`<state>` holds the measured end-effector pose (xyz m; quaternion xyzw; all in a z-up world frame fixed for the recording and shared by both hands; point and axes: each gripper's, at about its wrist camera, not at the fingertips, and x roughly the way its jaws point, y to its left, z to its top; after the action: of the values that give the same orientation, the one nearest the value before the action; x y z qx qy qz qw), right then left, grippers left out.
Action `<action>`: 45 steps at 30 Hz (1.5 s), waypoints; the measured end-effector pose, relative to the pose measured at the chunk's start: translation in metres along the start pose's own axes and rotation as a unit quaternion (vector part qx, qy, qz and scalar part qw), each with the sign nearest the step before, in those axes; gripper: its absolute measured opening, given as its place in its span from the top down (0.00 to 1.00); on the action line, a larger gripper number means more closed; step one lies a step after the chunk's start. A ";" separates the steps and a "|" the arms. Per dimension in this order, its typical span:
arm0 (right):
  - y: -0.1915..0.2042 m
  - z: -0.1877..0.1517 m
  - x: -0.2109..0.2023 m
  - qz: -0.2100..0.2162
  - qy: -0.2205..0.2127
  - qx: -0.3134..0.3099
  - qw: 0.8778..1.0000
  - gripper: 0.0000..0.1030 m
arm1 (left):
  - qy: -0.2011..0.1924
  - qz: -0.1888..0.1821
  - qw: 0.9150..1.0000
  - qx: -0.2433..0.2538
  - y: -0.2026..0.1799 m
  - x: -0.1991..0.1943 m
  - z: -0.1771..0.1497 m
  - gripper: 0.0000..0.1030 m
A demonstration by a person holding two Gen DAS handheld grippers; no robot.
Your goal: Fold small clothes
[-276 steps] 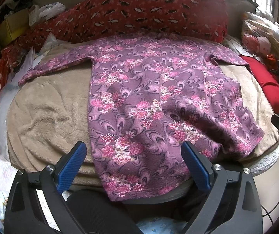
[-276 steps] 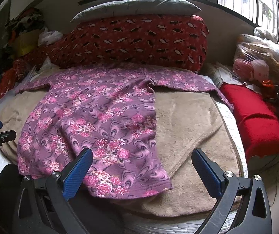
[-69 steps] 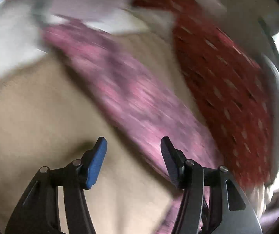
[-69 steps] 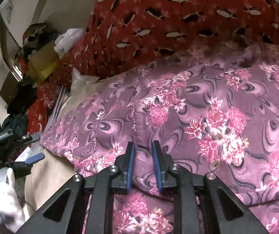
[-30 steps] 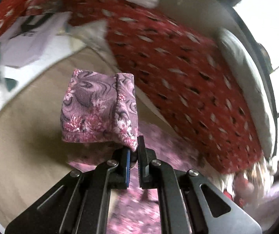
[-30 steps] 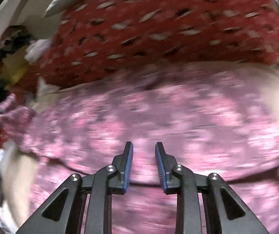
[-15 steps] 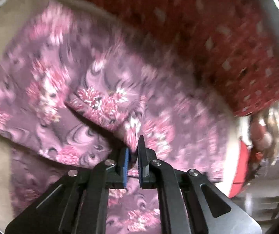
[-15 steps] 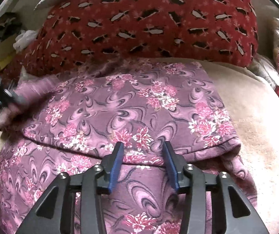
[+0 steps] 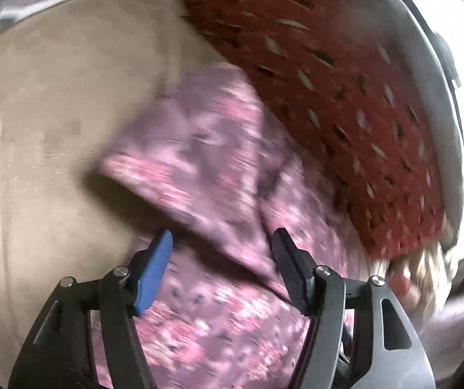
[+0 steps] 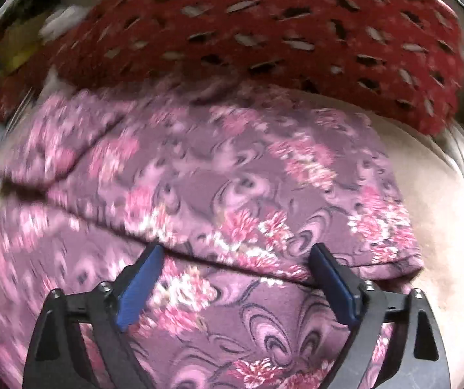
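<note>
Garment: purple floral top (image 10: pixel 232 194) lies spread on a beige blanket (image 9: pixel 43 123), with one layer folded over another; the folded edge crosses the right wrist view from 9 o'clock toward 4 o'clock.
Sleeve: in the left wrist view a blurred flap of the same cloth (image 9: pixel 193 162) lies over the garment's body, its free corner pointing to 9 o'clock over the blanket.
Left tool: left tool (image 9: pixel 222 259) has its jaws coming apart; blue pad at 7 o'clock, dark finger at 5 o'clock. Cloth shows in the gap between them, but neither pad presses on it.
Right tool: right tool (image 10: pixel 237 275) has its jaws widening, already standing far apart. The folded edge runs across the gap between them; the pads grip nothing.
Backdrop: red patterned bedding (image 10: pixel 280 26) rises behind the garment at 12 o'clock in the right wrist view, at 2 o'clock in the left.
Sharpness: both views are smeared by motion, the left one more heavily.
</note>
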<state>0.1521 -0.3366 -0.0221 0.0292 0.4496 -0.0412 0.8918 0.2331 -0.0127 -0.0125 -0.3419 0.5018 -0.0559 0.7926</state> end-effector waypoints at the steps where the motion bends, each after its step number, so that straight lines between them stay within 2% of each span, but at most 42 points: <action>1: 0.002 0.004 -0.005 0.006 -0.010 0.009 1.000 0.16 | 0.005 -0.003 1.000 -0.014 0.009 0.004 0.002 0.39; 4: 0.035 0.019 -0.024 0.035 -0.051 -0.004 0.998 0.15 | 0.013 -0.002 0.999 -0.031 0.026 0.018 0.001 0.39; 6: 0.073 0.031 -0.030 0.051 -0.070 -0.045 0.995 0.15 | 0.024 -0.004 0.999 -0.044 0.035 0.025 0.005 0.39; 8: 0.105 0.040 -0.025 0.062 -0.069 -0.079 0.993 0.15 | 0.023 -0.016 0.998 -0.048 0.034 0.023 0.008 0.39; 11: 0.136 0.056 -0.002 0.054 -0.053 -0.105 0.992 0.17 | 0.022 -0.020 0.998 -0.050 0.034 0.024 0.013 0.39; 13: 0.143 0.061 0.013 0.048 -0.043 -0.104 0.992 0.22 | 0.024 -0.020 0.998 -0.054 0.035 0.028 0.012 0.39; 14: 0.146 0.064 0.023 0.055 -0.030 -0.102 0.993 0.37 | 0.024 -0.018 0.998 -0.053 0.036 0.028 0.014 0.39; 15: 0.150 0.062 0.027 0.059 -0.022 -0.103 0.993 0.59 | 0.022 -0.017 0.998 -0.049 0.035 0.026 0.014 0.39; 17: 0.147 0.064 0.034 0.109 -0.008 -0.096 0.989 0.83 | 0.021 -0.015 0.999 -0.039 0.028 0.028 0.015 0.39; 18: 0.141 0.064 0.029 0.125 -0.017 -0.081 0.989 0.85 | 0.022 -0.015 0.999 -0.035 0.025 0.028 0.014 0.39; 22: 0.098 0.066 0.001 0.147 -0.068 -0.014 0.987 0.86 | 0.029 -0.012 0.999 -0.020 0.016 0.032 0.009 0.39; 26: 0.033 0.062 -0.013 0.152 -0.076 0.069 0.983 0.86 | 0.028 -0.003 1.000 0.002 0.007 0.032 0.003 0.39; 28: -0.001 0.053 -0.014 0.147 -0.071 0.114 0.980 0.86 | 0.029 -0.002 1.000 0.009 0.003 0.033 0.000 0.33; 32: -0.066 0.023 -0.007 0.144 -0.047 0.219 0.964 0.86 | 0.022 0.013 0.999 0.022 -0.006 0.037 -0.002 0.33; 35: -0.102 0.001 -0.008 0.139 -0.039 0.288 0.947 0.78 | 0.020 0.013 0.999 0.021 -0.005 0.038 -0.002 0.33; 38: -0.119 -0.009 -0.022 0.130 -0.072 0.340 0.929 0.75 | 0.018 0.017 0.999 0.024 -0.005 0.040 -0.003 0.33; 40: -0.122 -0.008 -0.027 0.142 -0.089 0.349 0.922 0.71 | 0.016 0.022 0.999 0.030 -0.006 0.040 -0.005 0.33; 42: -0.117 -0.001 -0.024 0.140 -0.083 0.339 0.926 0.50 | 0.011 0.028 0.999 0.039 -0.010 0.041 -0.006 0.33; 44: -0.113 0.007 -0.015 0.129 -0.066 0.326 0.934 0.45 | 0.004 0.034 0.998 0.045 -0.015 0.043 -0.007 0.33; 45: -0.112 0.008 -0.010 0.124 -0.058 0.326 0.935 0.46 | 0.001 0.034 0.998 0.050 -0.016 0.042 -0.007 0.34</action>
<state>0.1413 -0.4487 -0.0113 0.3712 0.3517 -0.0760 0.8560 0.2519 -0.0467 -0.0363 -0.2846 0.5110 -0.0541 0.8093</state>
